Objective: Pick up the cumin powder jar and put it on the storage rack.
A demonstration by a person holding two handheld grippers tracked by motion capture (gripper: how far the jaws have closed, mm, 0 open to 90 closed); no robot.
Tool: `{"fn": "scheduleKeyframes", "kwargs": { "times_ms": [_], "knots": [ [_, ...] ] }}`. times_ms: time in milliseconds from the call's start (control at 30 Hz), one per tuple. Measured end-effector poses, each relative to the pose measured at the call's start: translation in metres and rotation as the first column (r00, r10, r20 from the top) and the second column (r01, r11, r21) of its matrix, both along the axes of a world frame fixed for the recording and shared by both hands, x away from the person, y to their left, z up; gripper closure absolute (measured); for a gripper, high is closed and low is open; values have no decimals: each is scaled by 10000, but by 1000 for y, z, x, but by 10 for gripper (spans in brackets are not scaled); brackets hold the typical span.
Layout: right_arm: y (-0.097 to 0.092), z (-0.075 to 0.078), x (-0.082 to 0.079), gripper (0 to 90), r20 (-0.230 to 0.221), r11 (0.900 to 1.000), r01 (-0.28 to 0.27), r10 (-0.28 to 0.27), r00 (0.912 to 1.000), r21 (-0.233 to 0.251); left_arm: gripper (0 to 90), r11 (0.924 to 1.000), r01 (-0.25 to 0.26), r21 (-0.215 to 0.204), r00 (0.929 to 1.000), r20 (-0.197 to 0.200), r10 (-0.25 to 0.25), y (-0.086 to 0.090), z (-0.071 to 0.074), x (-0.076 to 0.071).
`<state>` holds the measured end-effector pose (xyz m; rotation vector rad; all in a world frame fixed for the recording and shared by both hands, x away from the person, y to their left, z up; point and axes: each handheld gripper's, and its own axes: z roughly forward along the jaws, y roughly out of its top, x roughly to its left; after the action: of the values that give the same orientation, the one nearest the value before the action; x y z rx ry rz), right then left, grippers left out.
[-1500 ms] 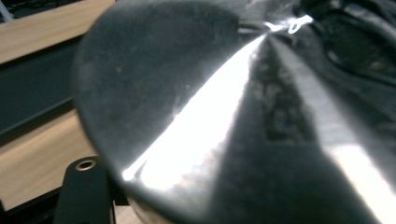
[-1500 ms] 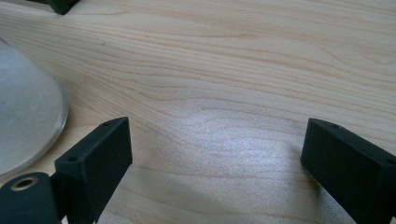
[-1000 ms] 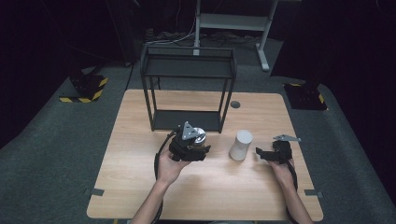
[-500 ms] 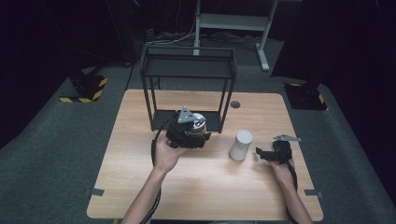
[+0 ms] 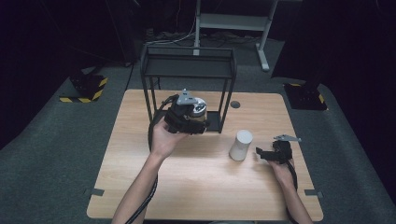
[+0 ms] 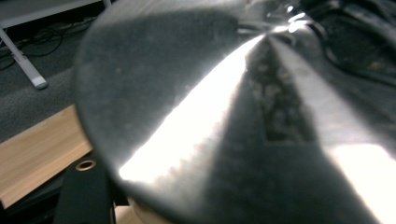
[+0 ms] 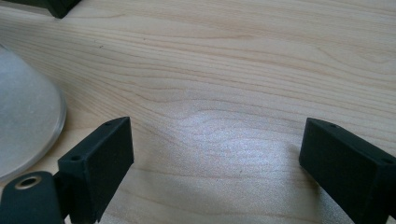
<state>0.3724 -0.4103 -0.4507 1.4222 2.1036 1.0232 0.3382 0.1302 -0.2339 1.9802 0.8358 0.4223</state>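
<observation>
Metal can (image 5: 198,111) clamped in left gripper (image 5: 189,119) (lifted, off table)

The left gripper (image 5: 198,114) is raised off the table at mid-left, its jaws clamped on a shiny round thing (image 5: 200,108), forearm stretching in from the near edge. The right gripper (image 5: 259,153) rests low at the right, jaws wide apart and empty, pointing left.

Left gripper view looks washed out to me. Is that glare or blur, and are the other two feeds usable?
Left gripper view: a shiny metal can sits so close it blurs, with bright glare streaks. Right gripper view: sharp wood grain on the table, soft sheen between the fingers. High view: table evenly lit, surroundings dark.
</observation>
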Motion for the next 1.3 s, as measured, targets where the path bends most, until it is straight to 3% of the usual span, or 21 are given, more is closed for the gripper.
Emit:
{"fn": "scheduleKeyframes", "kwargs": {
  "times_ms": [300,633,767,800,833,867,900,1000,1033,1233,1300],
  "knots": [
    [-2,0,0,99,8,10000,14,-14,10000,62,305,9997,-219,-132,9995,221,222,8,28,7],
    [-3,-1,0,99,11,9999,4,-4,10000,111,305,9993,-373,102,9983,462,368,1,52,18],
    [-3,-1,0,99,12,9999,-2,2,10000,128,305,9975,-667,-228,9952,703,681,-3,61,26],
    [-3,-1,0,99,9,9999,1,-1,10000,144,305,9984,-563,15,9965,625,561,-2,68,30],
    [-3,-1,0,99,9,9999,1,-1,10000,144,305,9984,-563,15,9965,625,561,-2,68,30],
    [-4,-1,0,99,7,9998,6,-6,10000,174,305,9969,-747,-250,9942,759,764,-4,66,30],
    [-4,-1,0,99,3,9998,15,-15,10000,197,305,9979,-654,-44,9956,675,655,-3,71,33],
    [-5,-1,0,99,3,9997,15,-15,10000,243,305,9954,-932,-225,9924,780,947,-5,73,39],
    [-6,-1,0,99,-18,9996,28,-28,10000,285,305,9964,-850,8,9943,648,848,-3,78,43],
    [-8,-2,0,99,-5,9992,45,-45,10000,409,305,9908,-1353,5,9895,516,1351,-5,82,59],
    [-9,-2,0,99,-27,9989,62,-61,10000,472,305,9846,-1744,145,9832,571,1733,-11,84,65]
  ]
}}
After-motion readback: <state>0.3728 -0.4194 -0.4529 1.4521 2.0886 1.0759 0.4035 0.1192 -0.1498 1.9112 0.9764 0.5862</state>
